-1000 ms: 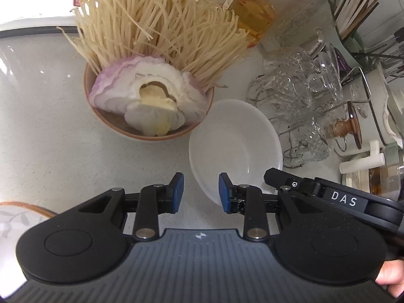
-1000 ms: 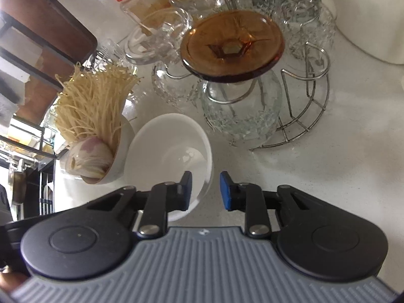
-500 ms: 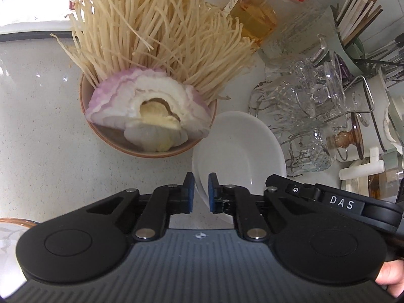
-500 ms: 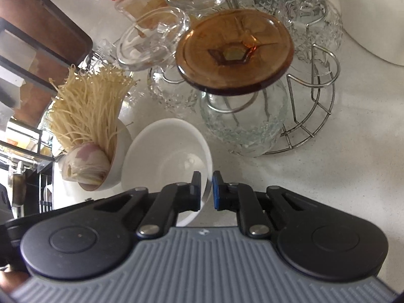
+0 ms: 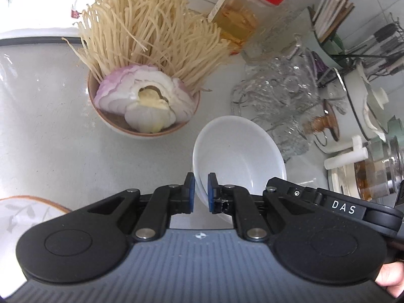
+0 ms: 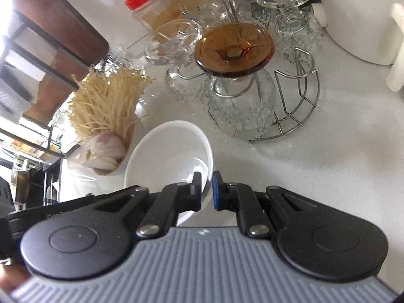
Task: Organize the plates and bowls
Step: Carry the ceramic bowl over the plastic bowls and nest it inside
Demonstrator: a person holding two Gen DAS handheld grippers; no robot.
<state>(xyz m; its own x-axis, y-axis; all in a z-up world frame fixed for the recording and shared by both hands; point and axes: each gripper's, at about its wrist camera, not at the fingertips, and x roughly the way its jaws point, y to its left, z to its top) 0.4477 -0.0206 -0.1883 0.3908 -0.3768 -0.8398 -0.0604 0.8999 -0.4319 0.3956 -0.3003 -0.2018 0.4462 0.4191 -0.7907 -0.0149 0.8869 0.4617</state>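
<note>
A white bowl is lifted a little off the pale counter, held from two sides. My left gripper is shut on its near left rim, blue pads on either side of the wall. My right gripper is shut on the white bowl at its right rim. Behind it on the counter stands a brown-rimmed bowl filled with enoki mushrooms and a cut onion. A patterned plate shows at the left edge of the left wrist view.
A wire rack with upturned cut-glass cups and an amber glass stands right of the white bowl. A red-lidded jar, a chopstick holder and a white pot line the back. A person's hand grips the left tool.
Both grippers closed on the white bowl's rim, then rose slightly with it. The bowl now hangs tilted between them.
</note>
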